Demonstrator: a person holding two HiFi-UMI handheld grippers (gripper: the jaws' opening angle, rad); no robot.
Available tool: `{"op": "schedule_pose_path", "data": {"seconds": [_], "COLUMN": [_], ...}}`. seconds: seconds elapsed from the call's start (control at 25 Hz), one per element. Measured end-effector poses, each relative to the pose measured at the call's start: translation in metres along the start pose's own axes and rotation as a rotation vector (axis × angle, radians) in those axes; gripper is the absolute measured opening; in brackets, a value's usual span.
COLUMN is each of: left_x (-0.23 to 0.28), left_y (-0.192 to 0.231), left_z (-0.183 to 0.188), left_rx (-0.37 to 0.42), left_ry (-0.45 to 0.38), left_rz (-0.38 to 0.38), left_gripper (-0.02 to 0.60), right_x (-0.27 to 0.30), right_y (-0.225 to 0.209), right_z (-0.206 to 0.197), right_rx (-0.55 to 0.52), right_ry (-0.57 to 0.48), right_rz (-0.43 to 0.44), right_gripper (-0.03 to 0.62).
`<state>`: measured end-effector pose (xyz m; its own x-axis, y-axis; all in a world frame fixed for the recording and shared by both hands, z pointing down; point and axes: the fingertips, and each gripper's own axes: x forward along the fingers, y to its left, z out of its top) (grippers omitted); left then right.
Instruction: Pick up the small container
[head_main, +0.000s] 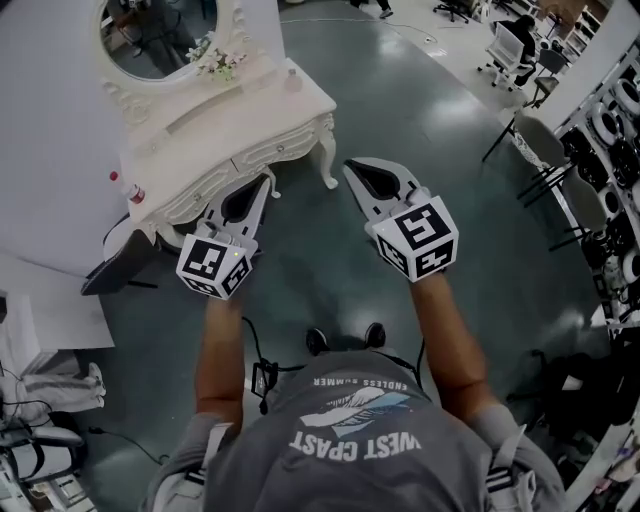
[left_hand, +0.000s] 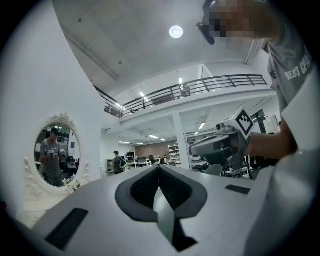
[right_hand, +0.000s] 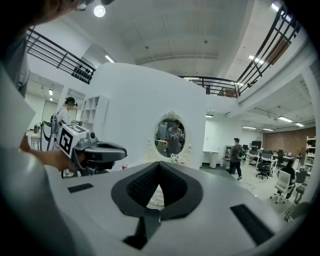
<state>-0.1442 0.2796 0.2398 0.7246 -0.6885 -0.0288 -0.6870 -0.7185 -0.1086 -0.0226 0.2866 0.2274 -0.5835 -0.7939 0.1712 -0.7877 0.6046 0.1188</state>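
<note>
Container: small pale thing (head_main: 293, 79) on the table (head_main: 250, 118), near the right end of its top, well apart from both grippers.
Axis: too small to tell which way it points.
Look: whitish-pink; shape unclear.
Table: white, carved, with curved legs and knobbed drawers.
Mirror (head_main: 160, 40): oval, in an ornate white frame.
Flowers (head_main: 218, 65): small posy below the mirror.
Left gripper (head_main: 266, 180): jaws together, nothing between them, tips at the table's front edge.
Right gripper (head_main: 350, 165): jaws together, empty, over the floor (head_main: 420, 130) beside a table leg.
Floor: dark, glossy.
</note>
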Motion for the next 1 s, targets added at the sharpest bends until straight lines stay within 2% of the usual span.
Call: {"op": "schedule_pose_path", "data": {"seconds": [0.52,0.72,1.0], "left_x": [-0.006,0.005,0.04], "left_y": [0.038,0.051,0.078], "left_z": [-0.006,-0.012,-0.02], "left_rx": [-0.023,-0.021,-0.017], "left_ry": [-0.029,-0.014,0.023], "left_rz": [-0.007,0.01,0.076], "left_gripper": [0.017,0.017,0.017], "right_x": [0.033,0.054,0.091], "right_y": [0.012,-0.005,-0.047], "right_z": [0.006,0.004,-0.004], "right_rx": [0.039,0.044,0.068], "right_ry": [-0.01,-0.012,-0.011], "right_rz": [0.003,0.02,0.078], "right_gripper": [0.026,0.025,0.026]}}
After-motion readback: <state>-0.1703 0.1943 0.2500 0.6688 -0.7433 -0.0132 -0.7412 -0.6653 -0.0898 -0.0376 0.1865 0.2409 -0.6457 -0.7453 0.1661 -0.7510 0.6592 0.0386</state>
